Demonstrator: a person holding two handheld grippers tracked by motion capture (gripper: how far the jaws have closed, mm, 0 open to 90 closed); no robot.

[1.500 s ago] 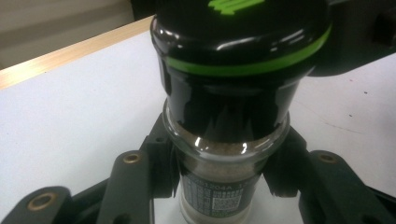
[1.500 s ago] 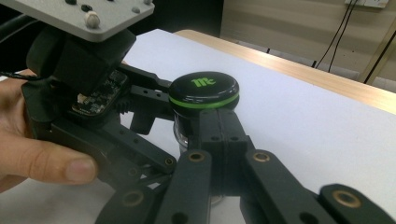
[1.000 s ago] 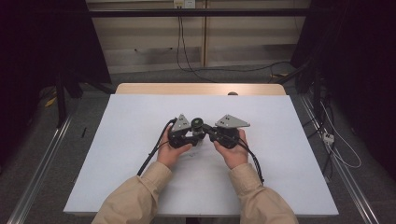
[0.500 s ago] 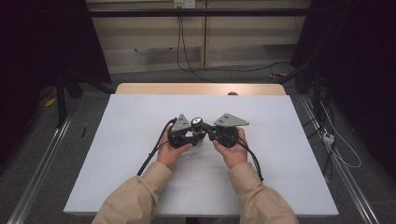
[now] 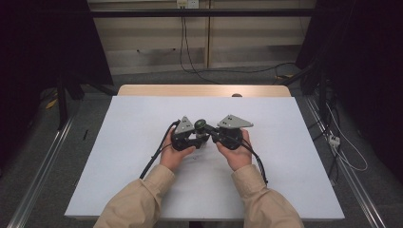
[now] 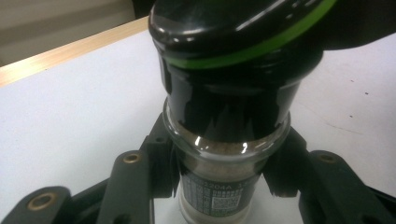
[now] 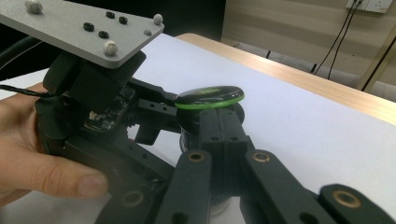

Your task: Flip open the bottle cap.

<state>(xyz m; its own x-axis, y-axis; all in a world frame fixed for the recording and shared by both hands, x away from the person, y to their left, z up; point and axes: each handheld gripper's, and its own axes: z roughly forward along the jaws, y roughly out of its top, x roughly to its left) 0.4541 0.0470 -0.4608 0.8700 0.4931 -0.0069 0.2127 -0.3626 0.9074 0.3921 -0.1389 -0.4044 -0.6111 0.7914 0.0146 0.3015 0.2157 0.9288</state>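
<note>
Nothing has moved since the earlier frame. Left gripper (image 5: pixel 196 137) pinches the glass body of the spice jar (image 5: pixel 200 129) at mid-table (image 5: pixel 285 142); right gripper (image 5: pixel 209 134) clamps its black cap.

Place: a lab recording bay.
Signs: white table (image 5: pixel 119 156) under the fingers (image 7: pixel 56 179); beyond them, black curtains (image 5: pixel 43 42), floor rails (image 5: pixel 43 175), trailing cables (image 5: pixel 342 147), wall sockets (image 5: pixel 187 4).

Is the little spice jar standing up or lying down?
Standing up. The spice jar sits on the white table, its black lid on top. The left tongs squeeze its glass sides.
</note>
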